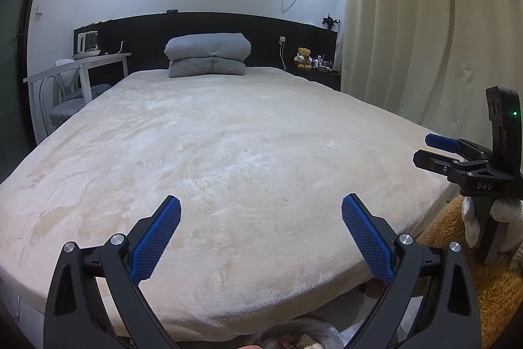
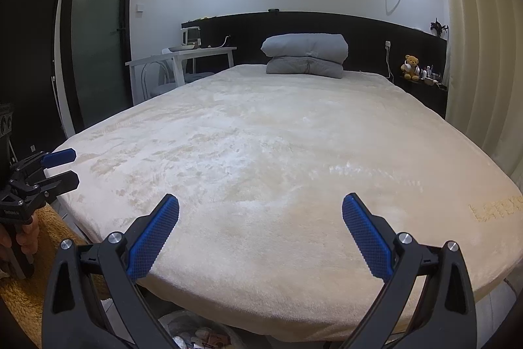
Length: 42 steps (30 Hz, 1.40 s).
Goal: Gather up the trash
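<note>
Both grippers hover over the foot of a bed with a cream blanket point(image 1: 228, 152). My left gripper point(image 1: 261, 205) is open, its blue pads wide apart with nothing between them. My right gripper point(image 2: 260, 205) is open the same way and holds nothing. In the left wrist view the right gripper point(image 1: 425, 149) shows at the right edge, held by a gloved hand. In the right wrist view the left gripper point(image 2: 74, 166) shows at the left edge. Below the bed's foot, a bag-lined bin of crumpled trash point(image 2: 199, 332) point(image 1: 294, 337) is partly cut off.
A folded grey quilt point(image 1: 207, 54) lies at the headboard. A white desk point(image 1: 78, 67) with a chair stands left of the bed, and a dark glass door point(image 2: 98, 31) is further left. Beige curtains point(image 1: 408, 22) hang on the right, beside a teddy bear point(image 1: 304, 58). An orange shaggy rug point(image 1: 497, 300) covers the floor.
</note>
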Tool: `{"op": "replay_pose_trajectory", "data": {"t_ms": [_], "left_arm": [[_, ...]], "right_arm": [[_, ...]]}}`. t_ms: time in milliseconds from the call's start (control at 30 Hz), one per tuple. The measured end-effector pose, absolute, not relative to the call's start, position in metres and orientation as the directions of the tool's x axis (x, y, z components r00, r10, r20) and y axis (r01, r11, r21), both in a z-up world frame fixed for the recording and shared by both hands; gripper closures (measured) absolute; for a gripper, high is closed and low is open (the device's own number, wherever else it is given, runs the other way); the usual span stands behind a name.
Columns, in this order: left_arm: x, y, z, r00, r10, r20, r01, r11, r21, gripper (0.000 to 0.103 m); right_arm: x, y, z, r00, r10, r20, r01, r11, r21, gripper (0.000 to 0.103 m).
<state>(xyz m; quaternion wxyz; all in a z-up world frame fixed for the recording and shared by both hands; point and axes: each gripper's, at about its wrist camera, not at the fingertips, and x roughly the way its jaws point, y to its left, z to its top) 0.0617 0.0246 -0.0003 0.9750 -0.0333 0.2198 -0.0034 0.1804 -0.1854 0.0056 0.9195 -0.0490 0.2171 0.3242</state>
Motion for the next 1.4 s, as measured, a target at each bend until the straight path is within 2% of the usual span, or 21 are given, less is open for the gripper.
{"op": "replay_pose_trajectory", "data": {"t_ms": [1400], "left_arm": [[0.0575,0.0228,-0.0003,0.904,-0.008,-0.428,-0.020,0.998,-0.062,0.006]], "right_arm": [[0.1797,-0.1792,-0.0016,0.695,0.559,-0.452,-0.614,0.789,0.031,0.004]]}}
